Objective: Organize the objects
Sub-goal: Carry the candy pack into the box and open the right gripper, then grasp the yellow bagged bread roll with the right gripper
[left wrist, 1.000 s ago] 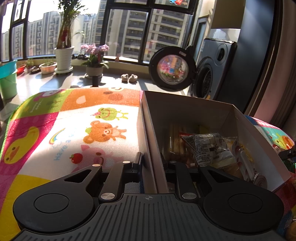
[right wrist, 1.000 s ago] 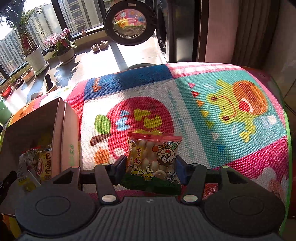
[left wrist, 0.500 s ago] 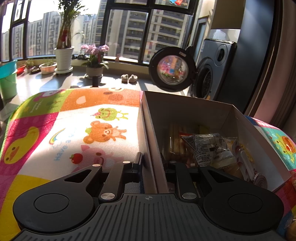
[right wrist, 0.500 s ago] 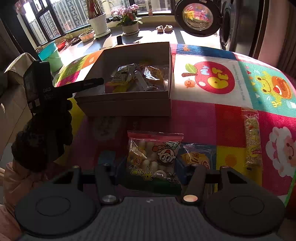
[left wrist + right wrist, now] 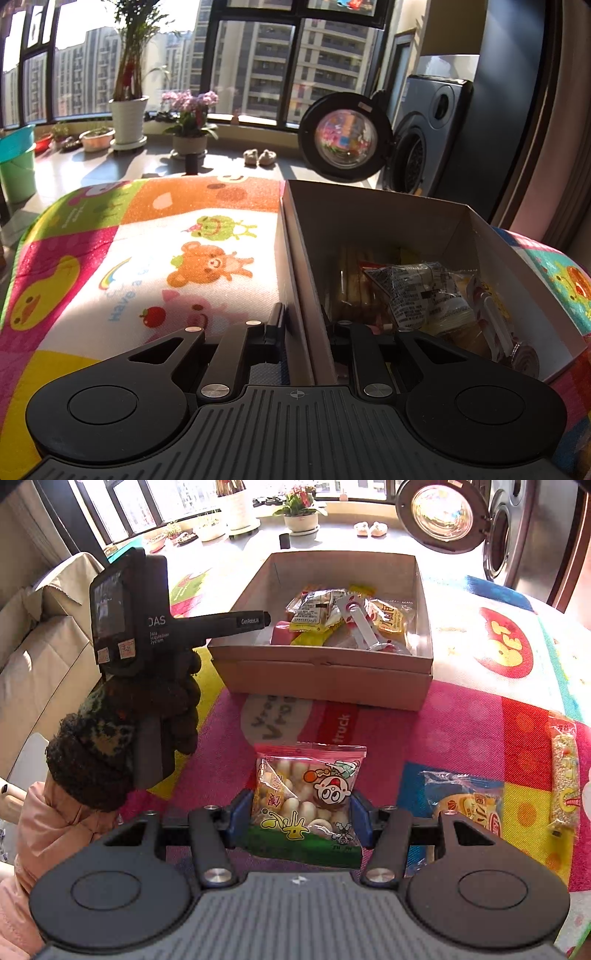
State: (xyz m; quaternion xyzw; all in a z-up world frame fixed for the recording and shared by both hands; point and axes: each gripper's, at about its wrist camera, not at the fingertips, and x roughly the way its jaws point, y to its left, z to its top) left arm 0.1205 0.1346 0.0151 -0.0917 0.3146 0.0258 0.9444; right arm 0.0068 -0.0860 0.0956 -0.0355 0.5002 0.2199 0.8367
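Gripping the snack bag (image 5: 308, 801) by both side edges, my right gripper (image 5: 300, 818) holds it upright, long axis vertical, pink sealed top edge pointing toward the far cardboard box (image 5: 325, 672). The bag hangs above the colourful mat (image 5: 461, 723), near side of the box. My left gripper (image 5: 301, 325) is clamped on the box's left wall, one finger outside, one inside. Right of the bag on the mat lie a yellow snack packet (image 5: 467, 803) and a long cereal bar (image 5: 563, 771), lengthwise near-to-far.
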